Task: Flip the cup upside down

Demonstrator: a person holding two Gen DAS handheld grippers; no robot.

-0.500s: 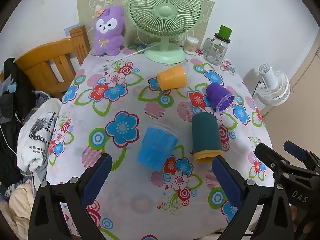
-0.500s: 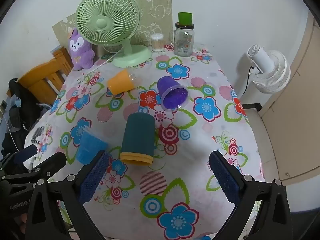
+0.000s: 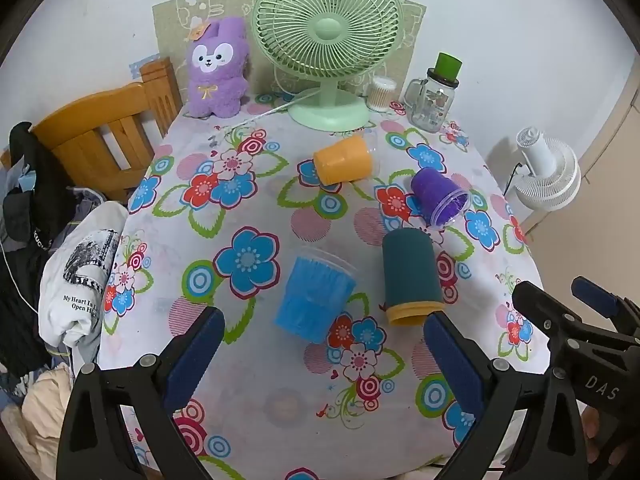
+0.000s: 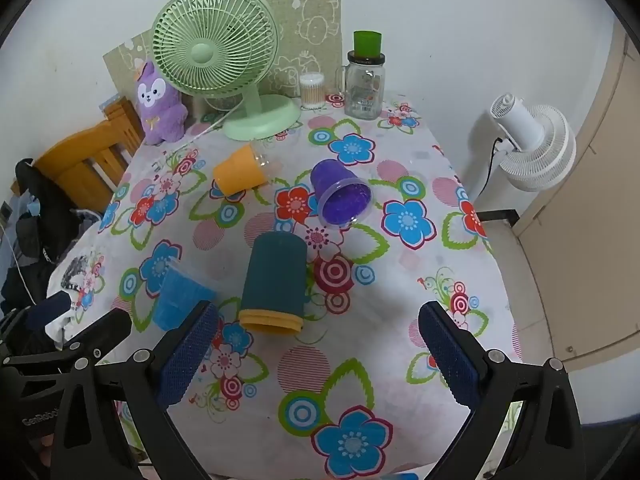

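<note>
While ribbed blue plastic cup [image 3: 314,300] is lying sideways, left gripper [image 3: 320,356] & right gripper [image 4: 318,354] being held spread, empty; cup's mid-body should be pinched squarely before rotating.

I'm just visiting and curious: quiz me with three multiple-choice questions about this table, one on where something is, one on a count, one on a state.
1. What stands beside the green fan at the back?
A. a purple plush toy
B. a kettle
C. a lamp

2. How many cups lie on the tablecloth?
A. two
B. four
C. six

3. How is the left tool?
A. shut on a cup
B. open, holding nothing
C. out of view

Answers:
1 A, the purple plush toy sits left of the fan.
2 B: orange cup, purple cup, dark green cup, blue cup.
3 B, its pads are spread apart with only cloth between.
</note>
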